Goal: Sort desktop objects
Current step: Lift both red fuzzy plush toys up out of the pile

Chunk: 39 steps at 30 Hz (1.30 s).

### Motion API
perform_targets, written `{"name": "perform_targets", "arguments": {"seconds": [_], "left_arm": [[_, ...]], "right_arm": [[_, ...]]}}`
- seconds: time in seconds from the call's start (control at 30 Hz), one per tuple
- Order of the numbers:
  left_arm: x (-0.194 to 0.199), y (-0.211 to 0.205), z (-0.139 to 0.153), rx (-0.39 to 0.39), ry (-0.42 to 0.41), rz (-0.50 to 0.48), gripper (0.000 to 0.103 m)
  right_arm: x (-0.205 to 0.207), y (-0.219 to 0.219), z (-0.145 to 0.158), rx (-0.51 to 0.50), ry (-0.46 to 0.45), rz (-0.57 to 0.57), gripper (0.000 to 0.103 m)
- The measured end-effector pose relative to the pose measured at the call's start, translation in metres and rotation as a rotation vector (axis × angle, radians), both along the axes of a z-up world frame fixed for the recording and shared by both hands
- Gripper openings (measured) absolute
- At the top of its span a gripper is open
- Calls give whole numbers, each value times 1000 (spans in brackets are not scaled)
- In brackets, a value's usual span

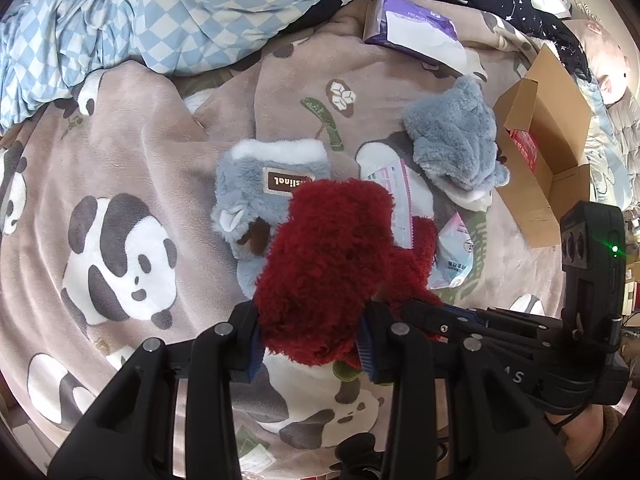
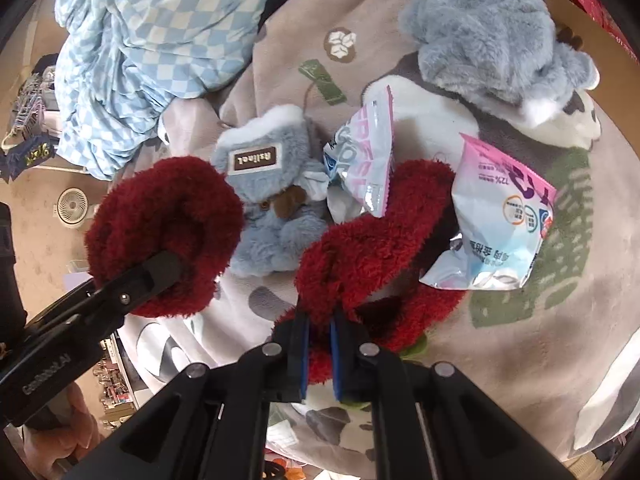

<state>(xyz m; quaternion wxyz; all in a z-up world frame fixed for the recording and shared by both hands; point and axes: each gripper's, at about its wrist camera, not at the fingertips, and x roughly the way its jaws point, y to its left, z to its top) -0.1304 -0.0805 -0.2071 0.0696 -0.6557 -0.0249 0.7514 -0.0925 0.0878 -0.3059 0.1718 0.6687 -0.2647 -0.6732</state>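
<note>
Both tongs grip red plush slippers over a panda-print blanket (image 2: pixel 532 332): the left gripper (image 1: pixel 310 346) is clamped on one red slipper (image 1: pixel 328 264), lifted clear of the bedding, while the right gripper (image 2: pixel 319 354) is pinched on the edge of the other red slipper (image 2: pixel 372 248), which lies on the blanket. Just beyond the right tongs, two foil snack packets rest against that slipper: one with pink edging and partly readable "FRESH" lettering (image 2: pixel 362 160), the other, further right, printed "72%" beside Chinese text (image 2: pixel 500 216). Ahead of both tongs, between the slippers, lies a grey-blue plush slipper (image 2: pixel 272 200) bearing a brown label that reads "Asiinol". Its mate (image 2: pixel 488 32) sits farther off to the right. Beyond that, an open cardboard box (image 1: pixel 548 152) holds something red, and a purple pack marked "PREMIUM" (image 1: pixel 412 24) lies near a blue checked quilt (image 1: pixel 140 12).
</note>
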Motion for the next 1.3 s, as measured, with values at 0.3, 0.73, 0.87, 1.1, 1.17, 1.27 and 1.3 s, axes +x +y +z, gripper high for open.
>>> {"name": "perform_targets", "arguments": {"seconds": [0.3,0.73,0.87,1.1,1.17,1.27,1.3], "left_arm": [[9,9,28,-14,17,-38,35],[23,34,62,-27,43,-50,35],[28,30,54,-31,37,-33,35],[40,21,28,-43,11,-22,35],[42,17,20,-50,5,-18,35],[42,12,10,-64,2,-18,35],[41,10,6,-69,2,-18,35]], "right_arm": [[9,1,43,-75,36,18,7],[18,23,79,-62,67,-42,7],[26,23,49,-12,-22,-53,17],[40,16,8,66,-74,-91,57],[38,9,-2,82,-79,-83,58],[32,-4,-13,119,-83,-66,58],[30,-8,-17,128,-86,-60,58]]}}
